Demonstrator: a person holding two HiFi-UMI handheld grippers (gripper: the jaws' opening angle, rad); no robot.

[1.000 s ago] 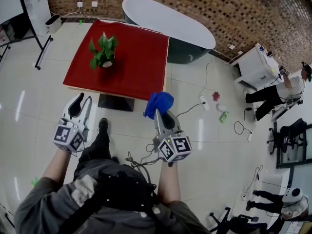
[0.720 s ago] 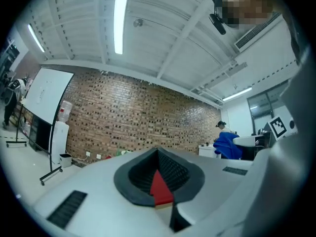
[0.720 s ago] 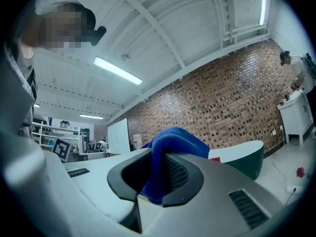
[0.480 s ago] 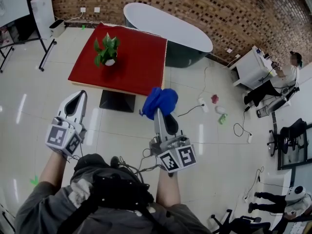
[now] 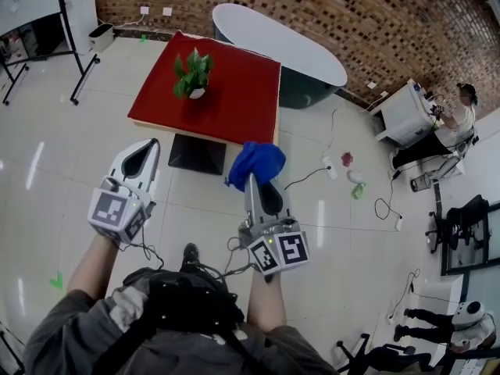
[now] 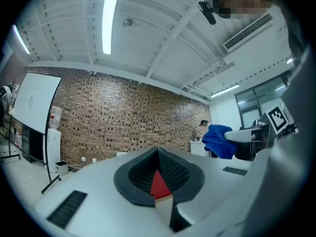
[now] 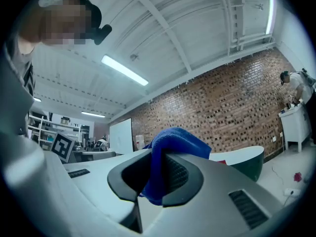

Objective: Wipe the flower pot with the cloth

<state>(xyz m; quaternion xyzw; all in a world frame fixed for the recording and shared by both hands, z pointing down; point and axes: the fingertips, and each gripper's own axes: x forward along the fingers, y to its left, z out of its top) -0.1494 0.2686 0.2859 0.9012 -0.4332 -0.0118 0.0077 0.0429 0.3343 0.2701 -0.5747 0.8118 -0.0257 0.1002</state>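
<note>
The flower pot (image 5: 196, 92), white with a green leafy plant, stands on a red table (image 5: 234, 104) well ahead of both grippers. My right gripper (image 5: 254, 180) is shut on a blue cloth (image 5: 255, 161), which bunches up above its tips over the tiled floor. In the right gripper view the cloth (image 7: 174, 141) is pinched between the dark pads and drapes over them. My left gripper (image 5: 148, 150) is to its left, shut with nothing in it. In the left gripper view the closed pads (image 6: 175, 169) frame a sliver of the red table (image 6: 159, 184), and the cloth (image 6: 219, 139) shows at right.
A white oval table (image 5: 281, 41) on a dark green base stands behind the red one, against a brick wall. Cables (image 5: 312, 174) and small items (image 5: 356, 186) lie on the floor at right. A person (image 5: 449, 135) sits at a white desk (image 5: 406, 116) far right. A whiteboard stand (image 5: 35, 22) is at left.
Both grippers have risen and moved forward towards the red table, the cloth going along in the right one. The left jaws showed a gap a second ago and are now closed.
</note>
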